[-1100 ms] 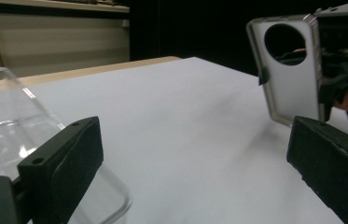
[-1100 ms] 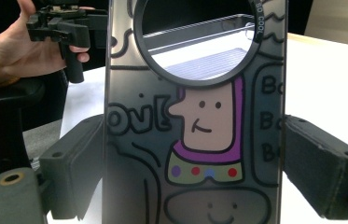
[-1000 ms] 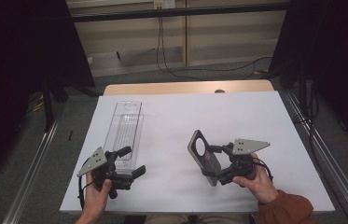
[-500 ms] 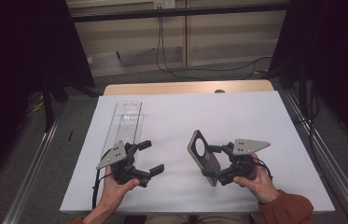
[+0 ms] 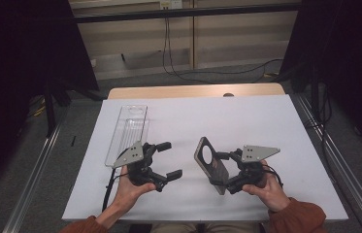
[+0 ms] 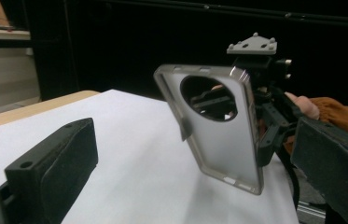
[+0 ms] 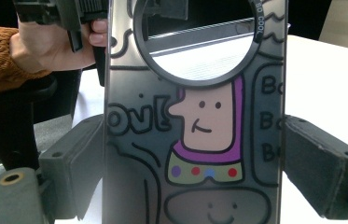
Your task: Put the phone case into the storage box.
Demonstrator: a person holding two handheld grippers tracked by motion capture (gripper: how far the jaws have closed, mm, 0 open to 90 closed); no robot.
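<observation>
- The right gripper (image 5: 227, 171) pinches the phone case (image 5: 211, 165) upright by its sides, presenting it.
- The left gripper (image 5: 161, 160), jaws just spread and empty, faces it to take over.

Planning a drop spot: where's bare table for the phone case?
Bare: the white table past the phone case, out to its far and right edges. Crowded: the near-left, with the clear tray, left gripper and right gripper.

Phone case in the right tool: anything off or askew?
Nothing damaged. The phone case stands tilted on one end on the white table, clamped in the right tool. The left tool is open, empty, jaws just opened.
</observation>
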